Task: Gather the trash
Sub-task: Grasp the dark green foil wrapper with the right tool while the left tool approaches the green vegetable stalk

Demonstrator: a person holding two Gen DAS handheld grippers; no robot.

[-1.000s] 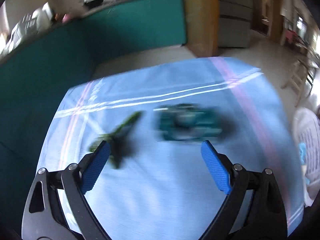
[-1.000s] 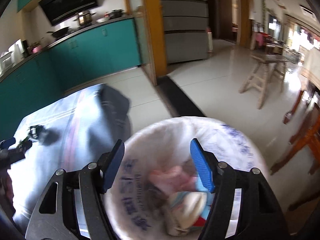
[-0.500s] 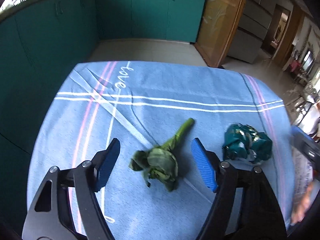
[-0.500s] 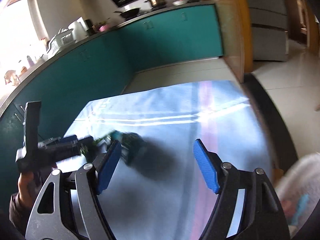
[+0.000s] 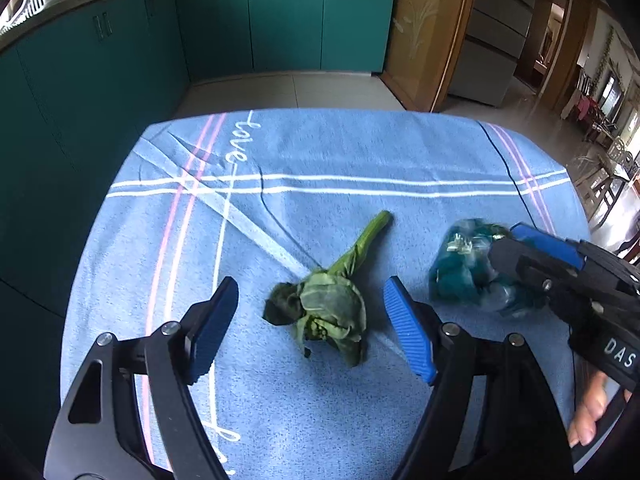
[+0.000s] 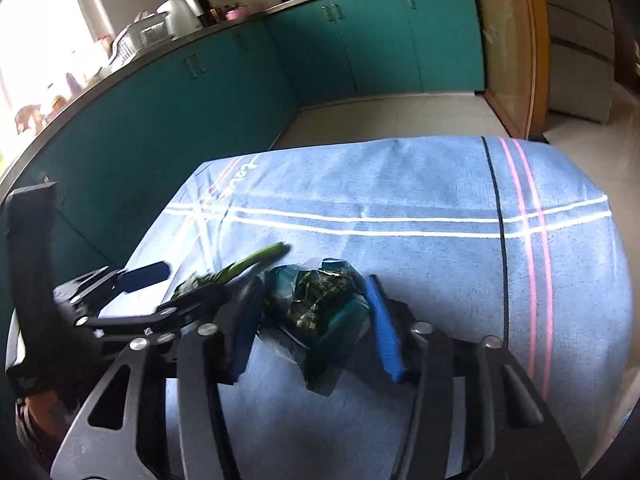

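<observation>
**Now both grippers sit over the last scraps on the blue cloth**

Clearly two pieces of trash lie on the blue cloth (image 5: pixel 320 152) that covers the table: a wilted green vegetable scrap (image 5: pixel 328 300) and a crumpled teal wrapper (image 5: pixel 468 268). They lie near each other but apart, the wrapper to the right of the scrap in the left wrist view.

The left gripper (image 5: pixel 312 328) hangs over the vegetable scrap with its jaws apart. The leafy clump lies between the two blue pads, and neither pad touches it; bare cloth shows on both sides. The stalk of the scrap points away from the gripper, toward the white stripes across the cloth.

The right gripper (image 6: pixel 316 320) has just been closing its jaws, and the teal wrapper is between them. In the right wrist view the blue pads press against the crinkled plastic from both sides, so the jaws are clamped on the wrapper. The wrapper rests low on the cloth, with a flap of clear film spread out below the pads. From the left wrist view the right gripper comes in from the right edge, its tip at the wrapper, and a person's hand (image 5: pixel 588 412) holds it from beneath.

Teal cabinets (image 5: pixel 280 20) line the floor beyond the table.
</observation>
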